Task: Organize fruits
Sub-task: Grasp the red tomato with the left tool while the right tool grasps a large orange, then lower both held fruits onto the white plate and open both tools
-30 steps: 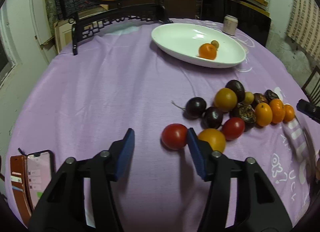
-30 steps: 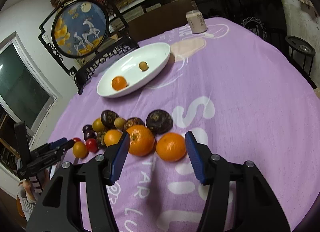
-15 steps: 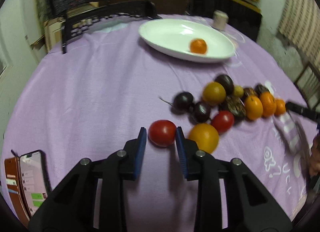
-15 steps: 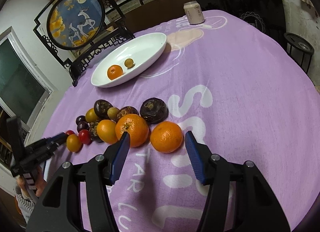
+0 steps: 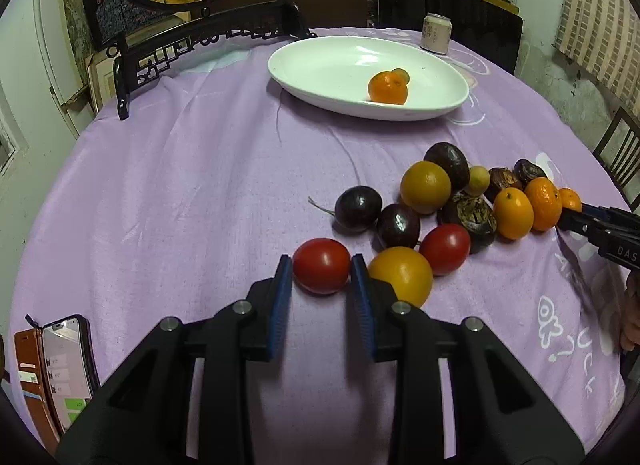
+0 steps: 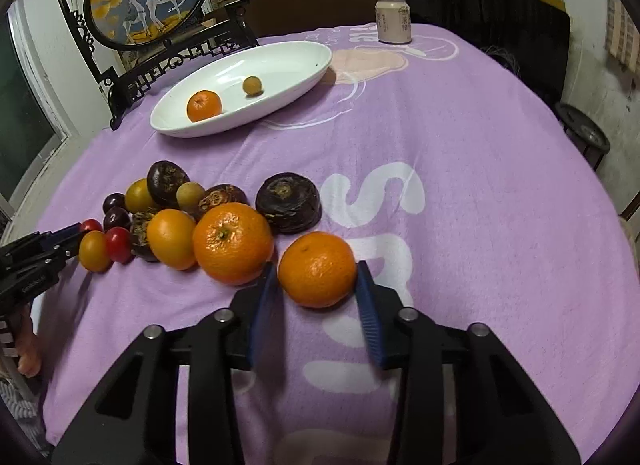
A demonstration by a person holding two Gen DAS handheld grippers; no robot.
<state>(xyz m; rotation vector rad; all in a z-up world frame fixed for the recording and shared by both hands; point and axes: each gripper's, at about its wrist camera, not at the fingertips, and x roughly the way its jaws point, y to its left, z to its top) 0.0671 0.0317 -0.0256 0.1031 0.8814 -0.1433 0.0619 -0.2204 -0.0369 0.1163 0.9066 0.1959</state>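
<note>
Fruits lie in a loose cluster on the purple-clothed table (image 5: 168, 185), with two more already in the white oval dish (image 5: 320, 65) at the far side: a small orange (image 5: 388, 87) and a little tan round fruit (image 6: 252, 86).

Going left to right in the left wrist view, a phone (image 5: 66, 369) in a brown case lies at the near left edge of the table. The left tongs (image 5: 321, 277) are narrowed around a red tomato (image 5: 322, 271); both blue pads sit against its sides, so they are clamped on it while it rests on the cloth. Just right of the right pad is a yellow tomato (image 5: 402, 275), touching it or nearly so. Further right come two dark plums (image 5: 358, 209), a second red tomato (image 5: 445, 249), a yellow-orange fruit (image 5: 425, 187), dark wrinkled fruits, then a row of oranges.

In the right wrist view, the large mandarin (image 6: 233, 243) sits just left of the right tongs (image 6: 316, 285). These tongs bracket a smaller mandarin (image 6: 317, 269), which rests on the table at the right end of the cluster. The pads lie at its flanks, but motion blur on them hides whether they press it, so I cannot tell if they are gripping. A drink can (image 6: 393, 21) stands at the far edge of the table.
</note>
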